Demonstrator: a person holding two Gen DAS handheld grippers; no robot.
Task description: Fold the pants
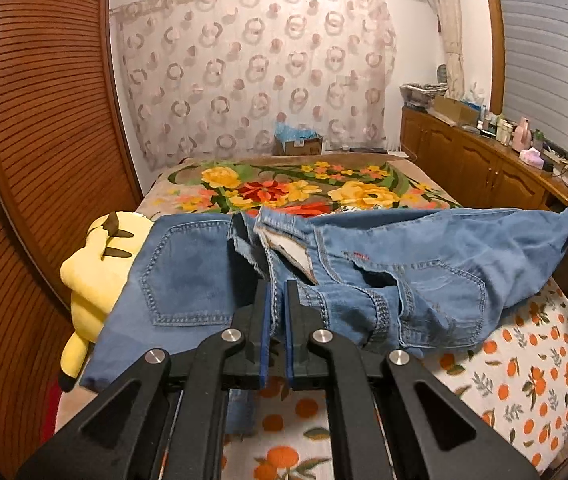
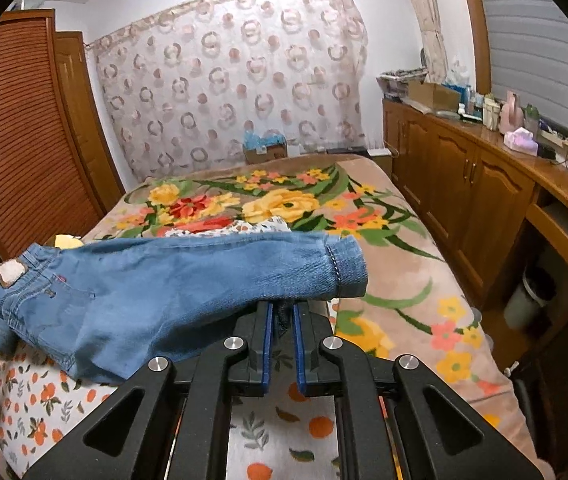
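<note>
A pair of light blue jeans [image 1: 403,248] hangs stretched between my two grippers above the bed. In the left wrist view my left gripper [image 1: 278,292] is shut on the waistband, by the fly, with a back pocket at the left and the legs running off to the right. In the right wrist view the jeans [image 2: 188,280] stretch leftward toward the waist patch. My right gripper [image 2: 282,308] is shut on dark denim just under the hemmed leg end. The cloth sags a little in the middle.
Below lie an orange-print sheet [image 1: 523,380] and a floral blanket [image 2: 284,200]. A yellow plush toy [image 1: 92,280] lies at the bed's left edge, by a louvred wardrobe [image 1: 36,120]. A cluttered wooden cabinet [image 2: 463,184] lines the right side. A cardboard box [image 1: 297,144] stands beyond the bed.
</note>
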